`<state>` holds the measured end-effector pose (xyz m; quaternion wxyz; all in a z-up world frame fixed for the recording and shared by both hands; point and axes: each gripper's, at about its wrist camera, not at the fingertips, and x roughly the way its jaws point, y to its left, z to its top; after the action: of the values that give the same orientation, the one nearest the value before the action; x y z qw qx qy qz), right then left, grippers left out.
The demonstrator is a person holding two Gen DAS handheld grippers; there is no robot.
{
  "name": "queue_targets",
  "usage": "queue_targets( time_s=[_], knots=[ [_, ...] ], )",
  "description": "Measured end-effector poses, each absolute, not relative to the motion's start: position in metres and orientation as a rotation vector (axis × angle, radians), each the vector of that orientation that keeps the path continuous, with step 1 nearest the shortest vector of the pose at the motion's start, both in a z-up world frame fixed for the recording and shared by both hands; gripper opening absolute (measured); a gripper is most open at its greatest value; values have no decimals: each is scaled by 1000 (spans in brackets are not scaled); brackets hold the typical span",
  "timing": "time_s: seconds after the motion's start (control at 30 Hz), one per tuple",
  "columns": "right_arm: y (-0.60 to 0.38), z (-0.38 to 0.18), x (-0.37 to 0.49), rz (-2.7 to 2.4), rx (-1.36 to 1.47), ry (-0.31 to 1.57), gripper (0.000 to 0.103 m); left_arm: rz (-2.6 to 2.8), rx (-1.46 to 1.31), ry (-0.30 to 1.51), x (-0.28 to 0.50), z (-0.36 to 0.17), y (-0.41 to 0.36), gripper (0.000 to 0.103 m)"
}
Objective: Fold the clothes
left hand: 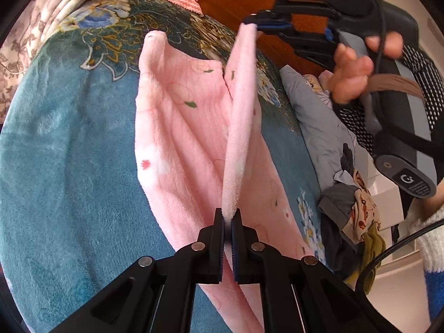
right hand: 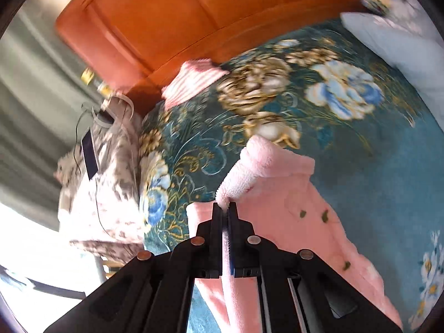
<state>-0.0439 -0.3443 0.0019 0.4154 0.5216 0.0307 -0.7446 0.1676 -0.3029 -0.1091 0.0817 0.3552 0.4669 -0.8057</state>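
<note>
Both my hand-held grippers are clamped on the pink garment (left hand: 180,127): left hand-held gripper (left hand: 228,216) and right hand-held gripper (right hand: 225,208) each pinch its raised edge over the bed (left hand: 55,152).

Home bedroom: bed with teal floral blanket (left hand: 69,152), wooden headboard (right hand: 155,19), pillow (right hand: 394,44), clothes pile (left hand: 352,216).

Bed with teal floral blanket (left hand: 69,152), orange wooden headboard (right hand: 155,19). On the blanket: pink fleece garment (left hand: 177,116), pink-white striped cloth (right hand: 191,80), clothes pile (left hand: 347,194) at its edge.
</note>
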Motion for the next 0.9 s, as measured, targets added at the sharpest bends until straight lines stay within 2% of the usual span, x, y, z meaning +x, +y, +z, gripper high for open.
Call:
queue_targets(
  time_s=[0.17, 0.33, 0.37, 0.4, 0.47, 0.57, 0.63, 0.77, 0.9],
  knots=[
    [-423, -72, -6, -1759, 1415, 445, 3, -2238, 1096, 1590, 178, -139, -322, 4],
    [-428, -84, -12, -1564, 1493, 386, 10, -2250, 1106, 1616, 177, -140, -321, 6],
    [-426, -78, -15, -1522, 1484, 363, 19, -2246, 1104, 1626, 178, -139, -322, 6],
    [-424, -71, -18, -1480, 1474, 341, 41, -2250, 1095, 1640, 178, -137, -323, 6],
    [-413, -50, -32, -1488, 1417, 300, 58, -2265, 1048, 1647, 178, -129, -332, 7],
    [-388, -27, -69, -1634, 1354, 278, 58, -2284, 972, 1639, 174, -117, -352, 14],
    [-361, -33, -99, -1743, 1396, 220, 58, -2275, 931, 1622, 162, -111, -375, 45],
    [-316, -77, -139, -1806, 1601, 51, 58, -2270, 885, 1549, 126, -101, -427, 48],
    [-303, -108, -148, -1814, 1666, 17, 58, -2289, 911, 1477, 87, -99, -460, 56]
  ],
)
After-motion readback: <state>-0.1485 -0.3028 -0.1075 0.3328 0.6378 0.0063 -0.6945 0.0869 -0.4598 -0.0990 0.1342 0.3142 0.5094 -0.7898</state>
